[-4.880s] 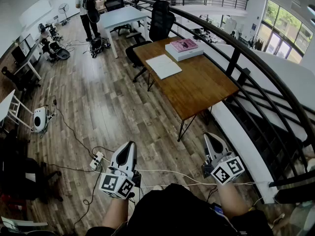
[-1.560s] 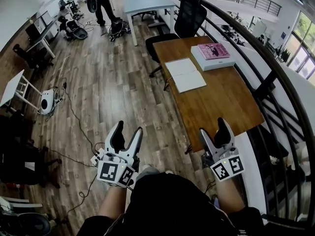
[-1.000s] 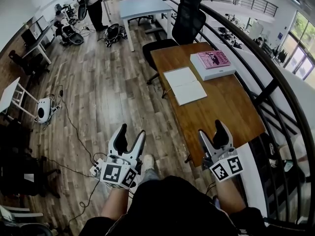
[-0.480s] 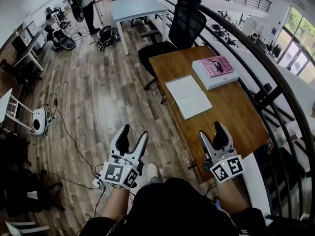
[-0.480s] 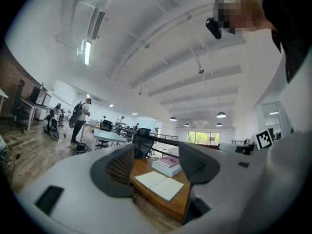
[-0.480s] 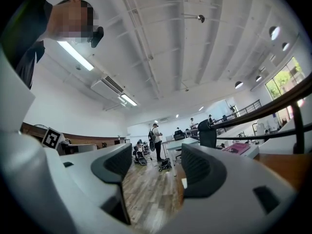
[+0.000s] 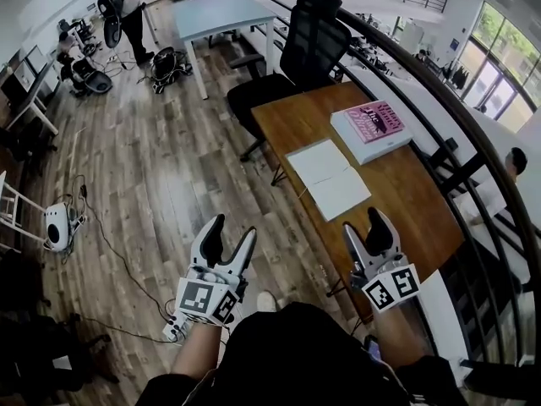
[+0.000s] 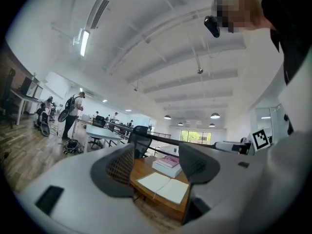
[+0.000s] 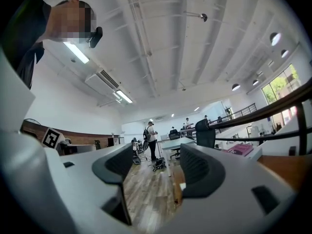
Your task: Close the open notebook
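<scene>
The open notebook [image 7: 328, 176] lies flat with its white pages up on the brown wooden table [image 7: 414, 214]; it also shows between the left jaws as the notebook [image 8: 163, 186]. My left gripper [image 7: 232, 229] is held over the floor, short of the table, open and empty. My right gripper [image 7: 365, 224] hangs by the table's near end, well short of the notebook. Its jaws are closing with nothing between them, as the right gripper [image 9: 153, 172] view shows.
A pink book [image 7: 378, 118] rests on a white box behind the notebook. A black office chair [image 7: 308, 41] stands at the table's far end, a pale table [image 7: 221, 13] beyond it. A dark railing [image 7: 456, 134] runs along the right. Cables and a power strip [image 7: 173, 328] lie on the floor.
The table and notebook have drawn nearer in the head view as both grippers are carried forward. Both stay empty.
</scene>
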The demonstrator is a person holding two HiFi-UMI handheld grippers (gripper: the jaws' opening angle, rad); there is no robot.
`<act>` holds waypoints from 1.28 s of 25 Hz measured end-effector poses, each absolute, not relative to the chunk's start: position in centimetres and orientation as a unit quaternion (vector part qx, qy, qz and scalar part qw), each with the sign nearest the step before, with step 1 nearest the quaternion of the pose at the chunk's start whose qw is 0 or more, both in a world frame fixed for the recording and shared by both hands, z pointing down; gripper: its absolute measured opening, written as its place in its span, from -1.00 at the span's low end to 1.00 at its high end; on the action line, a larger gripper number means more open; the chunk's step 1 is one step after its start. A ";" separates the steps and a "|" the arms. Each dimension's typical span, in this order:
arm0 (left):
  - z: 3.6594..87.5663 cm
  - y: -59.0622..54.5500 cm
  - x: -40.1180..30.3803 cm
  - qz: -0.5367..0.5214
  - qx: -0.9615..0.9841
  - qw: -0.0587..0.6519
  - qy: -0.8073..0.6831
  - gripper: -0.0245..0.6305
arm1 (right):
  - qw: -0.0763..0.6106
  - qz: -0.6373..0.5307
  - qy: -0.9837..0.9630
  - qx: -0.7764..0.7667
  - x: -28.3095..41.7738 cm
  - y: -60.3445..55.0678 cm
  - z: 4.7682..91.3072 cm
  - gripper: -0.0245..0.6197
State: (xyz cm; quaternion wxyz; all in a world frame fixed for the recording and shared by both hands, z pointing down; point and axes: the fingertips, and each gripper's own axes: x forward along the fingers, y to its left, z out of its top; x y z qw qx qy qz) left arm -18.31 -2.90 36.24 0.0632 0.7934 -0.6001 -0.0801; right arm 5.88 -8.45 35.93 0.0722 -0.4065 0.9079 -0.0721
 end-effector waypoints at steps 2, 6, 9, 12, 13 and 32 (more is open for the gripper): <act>36.2 -3.6 -19.3 -0.084 0.797 0.063 -0.595 -0.04 | 0.070 -0.067 0.906 -0.412 4.9 -9.4 35.9 0.00; 36.5 -5.0 -21.5 -0.085 0.800 0.065 -0.591 -0.04 | 0.075 -0.059 0.905 -0.414 2.6 -11.0 35.1 0.00; 36.8 -6.1 -22.8 -0.088 0.798 0.070 -0.592 -0.04 | 0.075 -0.060 0.905 -0.415 1.5 -11.7 34.9 -0.01; 36.9 -6.9 -23.6 -0.090 0.796 0.075 -0.594 -0.04 | 0.065 -0.065 0.904 -0.417 1.0 -12.5 35.4 -0.02; 37.0 -7.1 -23.8 -0.089 0.795 0.077 -0.595 -0.04 | 0.062 -0.067 0.904 -0.417 0.9 -12.8 35.6 -0.02; 36.2 -18.4 -23.1 -0.078 0.791 0.067 -0.603 -0.04 | 0.087 -0.063 0.910 -0.400 1.1 -26.0 36.3 -0.02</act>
